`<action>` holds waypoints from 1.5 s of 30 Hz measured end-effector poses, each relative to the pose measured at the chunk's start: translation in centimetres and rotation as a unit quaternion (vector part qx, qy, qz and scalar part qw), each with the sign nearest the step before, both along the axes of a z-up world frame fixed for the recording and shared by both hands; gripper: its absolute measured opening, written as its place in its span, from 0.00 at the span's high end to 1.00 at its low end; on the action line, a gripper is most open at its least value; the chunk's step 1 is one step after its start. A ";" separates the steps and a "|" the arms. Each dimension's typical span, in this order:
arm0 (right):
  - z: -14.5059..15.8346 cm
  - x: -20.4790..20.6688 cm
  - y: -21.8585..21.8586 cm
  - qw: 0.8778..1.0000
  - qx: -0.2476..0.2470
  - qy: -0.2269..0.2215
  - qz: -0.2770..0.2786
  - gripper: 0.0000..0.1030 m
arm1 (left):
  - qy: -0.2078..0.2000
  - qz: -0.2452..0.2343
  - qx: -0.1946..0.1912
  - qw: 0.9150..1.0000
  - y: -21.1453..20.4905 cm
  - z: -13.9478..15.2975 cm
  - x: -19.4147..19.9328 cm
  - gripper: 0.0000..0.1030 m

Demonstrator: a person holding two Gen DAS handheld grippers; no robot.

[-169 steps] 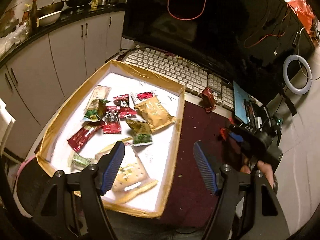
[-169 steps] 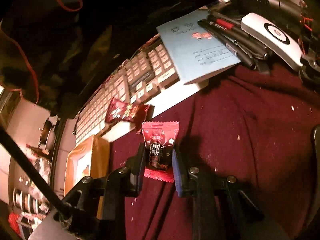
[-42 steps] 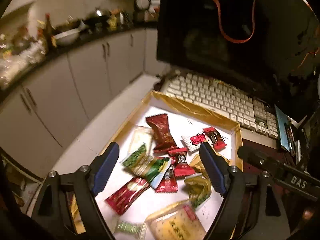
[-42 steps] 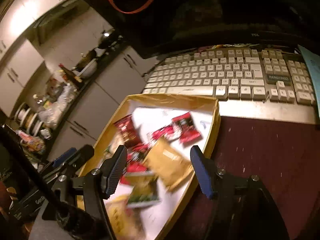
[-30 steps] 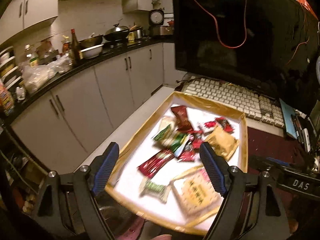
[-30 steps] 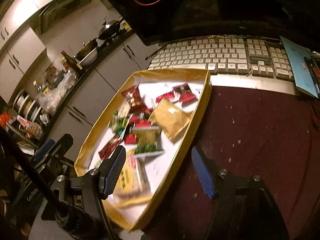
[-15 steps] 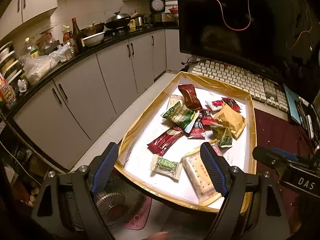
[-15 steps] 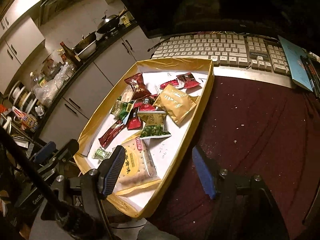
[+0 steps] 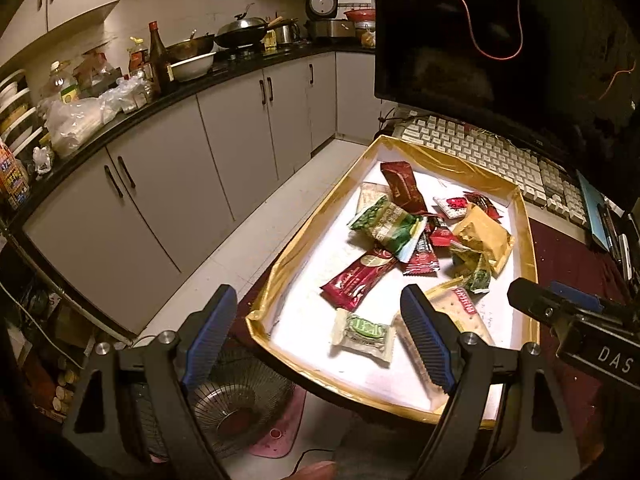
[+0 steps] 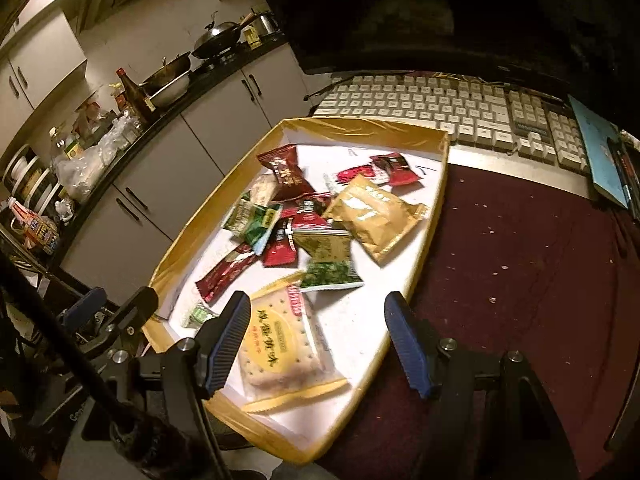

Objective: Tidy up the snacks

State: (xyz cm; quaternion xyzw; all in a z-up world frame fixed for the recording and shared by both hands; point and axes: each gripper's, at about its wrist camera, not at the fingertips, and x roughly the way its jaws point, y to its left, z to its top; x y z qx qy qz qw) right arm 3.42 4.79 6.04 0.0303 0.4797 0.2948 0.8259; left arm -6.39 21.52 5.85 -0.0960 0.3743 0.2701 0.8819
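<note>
Snacks: lay in a loose heap inside the tray [image 10: 430, 216], filling the middle of the right wrist view; none sorted by kind.
Heap: gold packet [image 10: 370, 210] on the right side, green packet [image 10: 256, 218] to the left, dark red packet [image 10: 284, 170] at the far end, two small red packets [image 10: 380, 170] near the far right corner.
Near end: cracker pack [image 10: 280, 344] at lower centre, a small pale-green packet [image 9: 364, 334] beside it, a long red stick packet [image 9: 358, 280] between these and the heap.
Tray: gold-rimmed, white inside, on the dark red cloth [image 10: 520, 280], with the keyboard [image 10: 440, 108] just behind it.
Left tongs [image 9: 320, 340]: released, jaws wide, empty, held above the tray's near-left corner.
Right tongs [image 10: 316, 344]: released, jaws wide, empty, above the tray's near edge over the cracker pack.
Progress: gathering looked done, since no snack showed on the cloth in either view; any tidying of the heap looked not yet done.
</note>
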 end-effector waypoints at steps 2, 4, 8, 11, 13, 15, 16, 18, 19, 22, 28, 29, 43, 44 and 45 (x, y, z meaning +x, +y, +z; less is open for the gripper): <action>-0.1 -0.1 0.5 1.000 -0.002 -0.003 0.002 0.33 | 0.002 0.002 0.002 1.000 0.3 -0.2 -0.1 0.18; -0.2 0.0 0.9 1.000 -0.002 0.002 0.004 0.33 | 0.002 0.002 -0.003 1.000 0.7 -0.2 -0.2 0.18; -0.4 0.0 1.8 1.000 -0.006 0.003 0.008 0.33 | 0.000 0.008 0.001 1.000 1.3 -0.3 -0.5 0.18; -0.6 0.0 2.2 1.000 -0.007 0.007 0.010 0.33 | -0.001 0.009 -0.002 1.000 1.6 -0.5 -0.5 0.18; -0.7 -0.1 2.5 1.000 -0.012 0.008 0.011 0.33 | 0.000 0.009 -0.001 1.000 1.7 -0.6 -0.5 0.18; -0.6 -0.1 2.5 1.000 -0.011 0.007 0.011 0.33 | 0.000 0.007 -0.003 1.000 2.0 -0.6 -0.5 0.18; -0.6 -0.1 2.6 1.000 -0.012 0.005 0.010 0.33 | -0.001 0.008 -0.003 1.000 2.0 -0.7 -0.5 0.18; -0.5 -0.2 2.7 1.000 -0.011 0.002 0.007 0.33 | -0.001 0.009 -0.004 1.000 2.2 -0.7 -0.5 0.18; -0.5 -0.1 2.7 1.000 -0.011 0.003 0.007 0.33 | -0.001 0.009 -0.005 1.000 2.3 -0.7 -0.5 0.18; -0.7 -0.1 2.8 1.000 -0.013 0.005 0.009 0.33 | -0.002 0.009 -0.005 1.000 2.5 -0.7 -0.5 0.18; -0.8 -0.1 2.9 1.000 -0.014 0.007 0.011 0.33 | -0.002 0.008 -0.004 1.000 2.6 -0.8 -0.4 0.18; -0.8 0.0 2.9 1.000 -0.014 0.007 0.010 0.33 | -0.002 0.007 -0.004 1.000 2.5 -0.9 -0.3 0.18; -0.8 0.1 2.6 1.000 -0.011 0.002 0.004 0.33 | 0.005 -0.004 0.008 1.000 2.3 -0.9 0.2 0.18; -0.9 0.1 2.5 1.000 -0.011 0.002 0.003 0.33 | 0.005 -0.004 0.009 1.000 2.3 -0.9 0.2 0.18; -0.9 0.1 2.6 1.000 -0.013 0.002 0.003 0.33 | 0.005 -0.003 0.010 1.000 2.3 -1.0 0.2 0.18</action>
